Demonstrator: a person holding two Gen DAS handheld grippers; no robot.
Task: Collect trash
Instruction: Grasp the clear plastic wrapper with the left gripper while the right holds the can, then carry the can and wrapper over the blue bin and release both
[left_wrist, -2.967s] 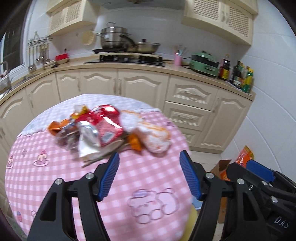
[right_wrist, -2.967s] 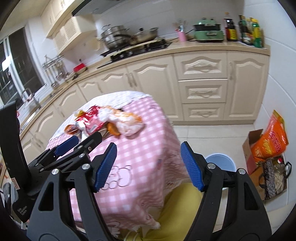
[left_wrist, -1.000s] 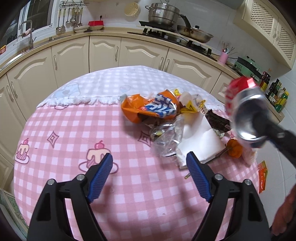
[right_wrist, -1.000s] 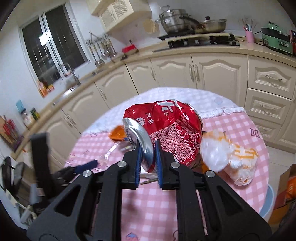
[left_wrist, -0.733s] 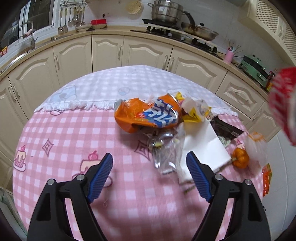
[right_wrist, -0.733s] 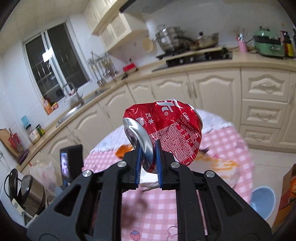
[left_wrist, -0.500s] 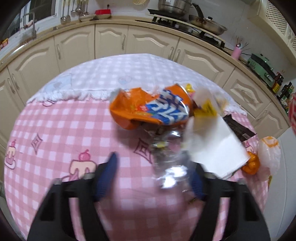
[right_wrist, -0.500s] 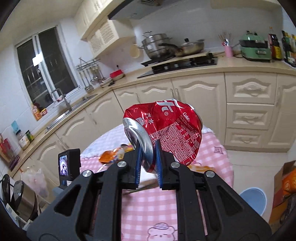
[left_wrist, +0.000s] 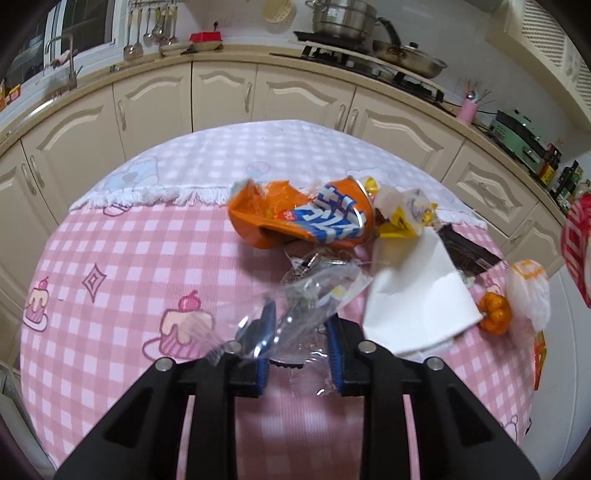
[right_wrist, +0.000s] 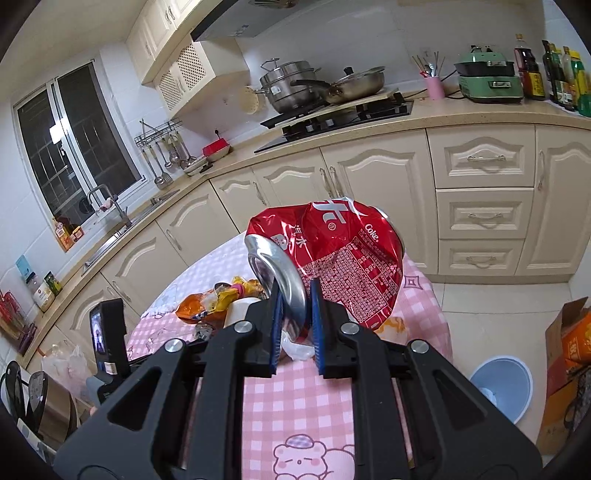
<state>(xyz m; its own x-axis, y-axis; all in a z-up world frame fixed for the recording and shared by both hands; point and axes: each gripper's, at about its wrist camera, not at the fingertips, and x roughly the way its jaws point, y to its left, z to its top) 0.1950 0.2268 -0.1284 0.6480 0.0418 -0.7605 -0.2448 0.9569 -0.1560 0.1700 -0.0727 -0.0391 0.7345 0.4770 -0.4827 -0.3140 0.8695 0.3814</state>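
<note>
Left wrist view: the left gripper (left_wrist: 300, 341), spread wide a second ago above the pink checked table (left_wrist: 110, 258), is now closing its jaws around the clear plastic wrapper (left_wrist: 314, 295), which lies between the blue pads. Behind it rest the orange snack bag (left_wrist: 295, 221), the white napkin (left_wrist: 417, 295) and a small orange fruit (left_wrist: 495, 314).

Right wrist view: the right gripper (right_wrist: 294, 314) still pinches the crushed red can (right_wrist: 332, 258) by its rim, as before, held above the table with the blue bin (right_wrist: 506, 384) on the floor at right.
</note>
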